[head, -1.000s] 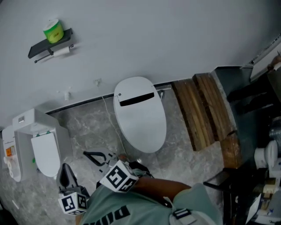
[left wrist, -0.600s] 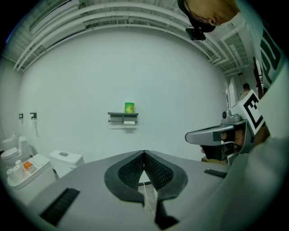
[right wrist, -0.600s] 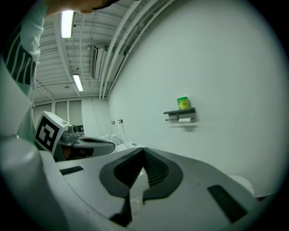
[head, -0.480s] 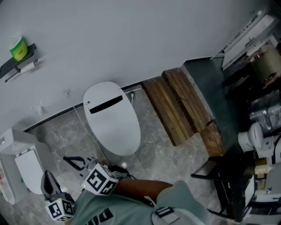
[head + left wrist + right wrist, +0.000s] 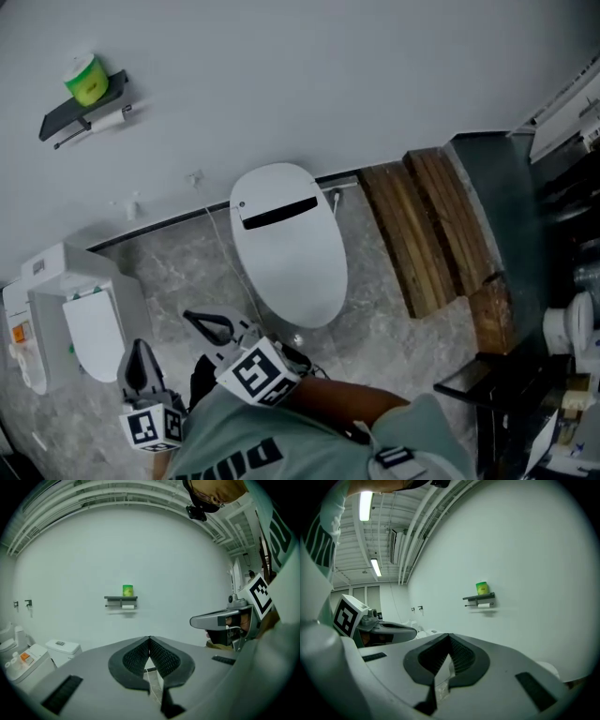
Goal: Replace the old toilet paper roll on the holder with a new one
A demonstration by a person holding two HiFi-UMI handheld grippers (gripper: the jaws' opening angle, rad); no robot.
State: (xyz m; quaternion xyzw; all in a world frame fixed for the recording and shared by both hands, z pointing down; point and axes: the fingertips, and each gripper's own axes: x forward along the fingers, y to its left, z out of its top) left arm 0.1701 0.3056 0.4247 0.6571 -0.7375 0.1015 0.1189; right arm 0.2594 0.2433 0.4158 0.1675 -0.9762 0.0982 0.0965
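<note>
A dark wall holder (image 5: 80,103) hangs at the upper left of the head view. On top of it stands a green-wrapped new roll (image 5: 86,80), and the old white roll (image 5: 108,120) hangs on the bar below. Both gripper views show the holder (image 5: 121,598) (image 5: 479,597) far off on the wall. My left gripper (image 5: 141,361) and right gripper (image 5: 211,326) are low and close to my body, well away from the holder. In both gripper views the jaws meet at the tips, left gripper (image 5: 149,639) and right gripper (image 5: 449,635), with nothing between them.
A white toilet (image 5: 286,244) stands against the wall ahead of me. A white bin with a lid (image 5: 80,309) is at the left. Wooden planks (image 5: 427,230) lie on the floor at the right, beside a dark cabinet (image 5: 525,281).
The head view swung so the holder slid toward the left edge, then swung back. Both grippers stayed shut and shifted a little with my body.
</note>
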